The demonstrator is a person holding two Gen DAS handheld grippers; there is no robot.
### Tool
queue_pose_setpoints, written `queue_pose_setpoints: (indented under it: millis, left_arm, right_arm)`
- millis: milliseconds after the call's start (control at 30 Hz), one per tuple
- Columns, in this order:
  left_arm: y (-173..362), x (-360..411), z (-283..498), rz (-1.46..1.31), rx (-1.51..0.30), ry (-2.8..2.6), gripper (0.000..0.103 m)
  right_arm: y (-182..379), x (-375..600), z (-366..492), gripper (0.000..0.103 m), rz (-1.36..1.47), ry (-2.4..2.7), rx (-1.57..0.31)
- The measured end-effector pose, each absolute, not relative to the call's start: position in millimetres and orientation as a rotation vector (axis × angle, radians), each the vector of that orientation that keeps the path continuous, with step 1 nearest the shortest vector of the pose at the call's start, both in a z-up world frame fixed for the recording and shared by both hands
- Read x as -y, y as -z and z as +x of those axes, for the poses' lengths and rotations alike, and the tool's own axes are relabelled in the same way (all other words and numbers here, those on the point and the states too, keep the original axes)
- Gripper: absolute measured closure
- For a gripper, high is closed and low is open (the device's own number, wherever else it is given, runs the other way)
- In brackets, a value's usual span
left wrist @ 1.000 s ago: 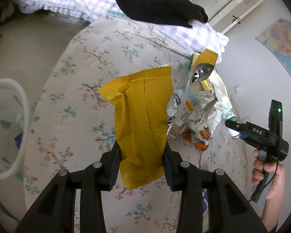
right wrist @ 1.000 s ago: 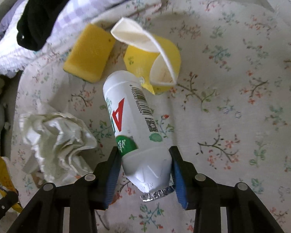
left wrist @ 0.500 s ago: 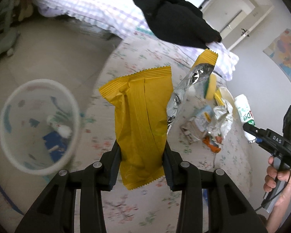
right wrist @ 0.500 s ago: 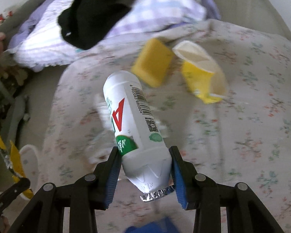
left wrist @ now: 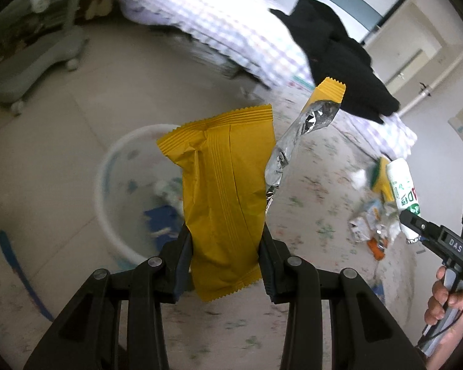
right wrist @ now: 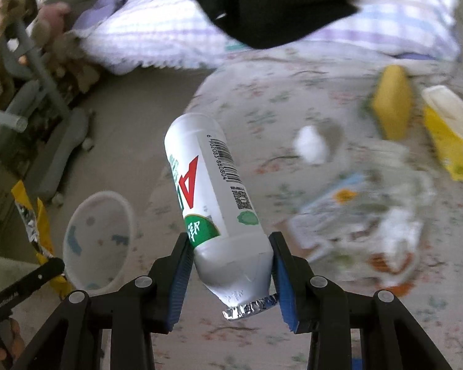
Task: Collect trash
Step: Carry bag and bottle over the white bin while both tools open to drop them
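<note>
Both hands are loaded: the left gripper (left wrist: 225,257) pinches a yellow wrapper (left wrist: 223,191) low down, its crinkly foil light and floppy above the white bin (left wrist: 108,203). The right gripper (right wrist: 230,273) clamps a white bottle (right wrist: 214,203) at its stiffer foil-sealed neck, likely light; red "A", a barcode, green print too blurred to read.

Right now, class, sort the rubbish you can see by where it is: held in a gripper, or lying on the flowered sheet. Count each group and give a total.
Held in a gripper: 2, the yellow wrapper and the white bottle.
Lying on the flowered sheet: 4, the yellow sponge, the yellow paper cup, the white wad and the crumpled wrapper pile.
Total: 6.
</note>
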State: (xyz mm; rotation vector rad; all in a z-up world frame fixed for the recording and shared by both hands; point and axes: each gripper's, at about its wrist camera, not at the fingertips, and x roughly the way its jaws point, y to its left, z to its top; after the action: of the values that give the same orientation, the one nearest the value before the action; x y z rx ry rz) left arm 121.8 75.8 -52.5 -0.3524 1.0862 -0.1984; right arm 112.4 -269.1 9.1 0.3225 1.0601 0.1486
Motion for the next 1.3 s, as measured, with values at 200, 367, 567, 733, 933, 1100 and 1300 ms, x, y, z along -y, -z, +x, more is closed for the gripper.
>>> queue_pose_setpoints:
  millis: [200, 367, 567, 733, 933, 1100, 1300]
  left_arm:
    - [62.7, -98.9, 131.1, -0.346, -1.044, 0.172, 0.055]
    - [64.2, -111.3, 132.3, -0.306, -1.03, 0.061, 0.015]
    - [63.6, -134.6, 118.1, -0.224, -1.041, -0.067, 0.013]
    - [63.4, -157.2, 107.5, -0.195, -1.039, -0.12, 0.01]
    - [68.2, -172.6, 102.9, -0.217, -1.064, -0.143, 0.01]
    - [68.0, -171.3, 101.2, -0.213, -1.076, -0.134, 0.01]
    - [66.1, -162.2, 99.2, -0.197, -1.097, -0.101, 0.01]
  right_arm:
    - [1.3, 222.8, 128.1, 0.059, 0.281, -0.211, -1.089]
    - [9.4, 190.8, 137.9, 0.059, 0.263, -0.248, -1.101]
    - [22.6, 156.8, 146.5, 0.059, 0.23, -0.292, -1.133]
    - [36.0, 124.0, 155.0, 0.059, 0.178, -0.346, -1.166]
    - [61.5, 80.4, 159.0, 0.059, 0.104, -0.397, -1.229]
    - [73.2, 64.8, 161.0, 0.04, 0.108, -0.452, -1.257]
    - [58.0, 83.4, 153.5, 0.03, 0.094, -0.42, -1.216]
